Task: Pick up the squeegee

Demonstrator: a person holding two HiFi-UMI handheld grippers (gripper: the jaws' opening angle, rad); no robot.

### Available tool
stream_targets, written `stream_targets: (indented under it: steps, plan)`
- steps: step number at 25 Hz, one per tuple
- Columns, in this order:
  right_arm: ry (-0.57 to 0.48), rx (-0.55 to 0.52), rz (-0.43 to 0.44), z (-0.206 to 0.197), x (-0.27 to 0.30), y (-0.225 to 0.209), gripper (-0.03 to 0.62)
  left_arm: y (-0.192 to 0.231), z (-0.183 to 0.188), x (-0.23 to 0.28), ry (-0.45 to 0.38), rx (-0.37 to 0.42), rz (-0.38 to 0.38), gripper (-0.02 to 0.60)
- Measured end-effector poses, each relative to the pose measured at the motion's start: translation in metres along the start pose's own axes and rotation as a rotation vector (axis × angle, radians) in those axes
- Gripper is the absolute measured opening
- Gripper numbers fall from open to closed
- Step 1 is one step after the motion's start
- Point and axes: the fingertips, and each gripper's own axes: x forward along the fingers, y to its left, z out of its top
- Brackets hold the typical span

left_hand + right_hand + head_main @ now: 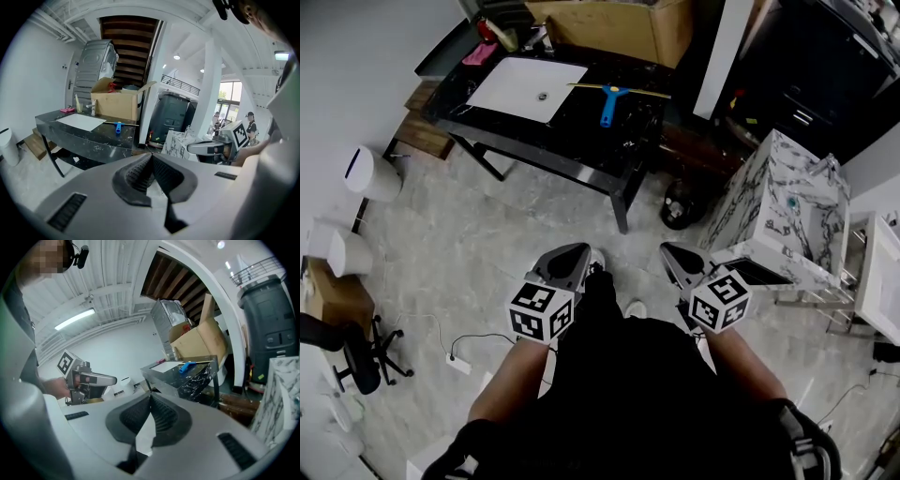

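Note:
The squeegee [610,97], blue-handled with a long yellow blade, lies on the black marble table [591,141] far ahead of me; it also shows small in the left gripper view as the squeegee [118,126] and in the right gripper view as the squeegee [187,365]. My left gripper [581,251] and right gripper [668,251] hang side by side over the floor, well short of the table. Both are shut with nothing between their jaws. The left gripper [151,157] and the right gripper [150,397] have their ribbed pads pressed together.
A white sink basin [528,86] is set in the table, with a cardboard box [619,26] behind it. A marble-patterned cabinet [778,211] stands at right, a dark round object [682,204] on the floor near the table leg, white bins [372,173] at left.

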Motion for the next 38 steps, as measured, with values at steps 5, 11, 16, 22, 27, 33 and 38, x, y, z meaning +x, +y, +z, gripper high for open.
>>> stream_targets:
  steps: [5, 11, 16, 22, 27, 33, 38]
  plan:
    - [-0.016, -0.016, -0.007, 0.009, 0.008, -0.009, 0.009, 0.006, 0.015, 0.019, -0.02, 0.024, -0.028, 0.017]
    - [-0.035, -0.038, -0.024, 0.035, 0.025, -0.022, 0.009, 0.018, 0.04, 0.042, -0.043, 0.049, -0.056, 0.017]
    - [-0.031, -0.037, -0.044, 0.052, 0.048, -0.041, 0.009, 0.036, 0.055, 0.071, -0.044, 0.04, -0.082, 0.017]
    - [-0.024, -0.033, -0.061, 0.079, 0.085, -0.064, 0.009, 0.072, 0.083, 0.105, -0.05, 0.05, -0.089, 0.017]
    - [-0.028, -0.038, -0.078, 0.104, 0.122, -0.081, 0.009, 0.103, 0.104, 0.132, -0.046, 0.052, -0.113, 0.017]
    - [-0.022, -0.039, -0.127, 0.132, 0.159, -0.097, 0.009, 0.135, 0.126, 0.162, -0.031, 0.059, -0.172, 0.017]
    - [-0.017, -0.038, -0.167, 0.146, 0.188, -0.114, 0.009, 0.159, 0.142, 0.183, -0.029, 0.086, -0.209, 0.017]
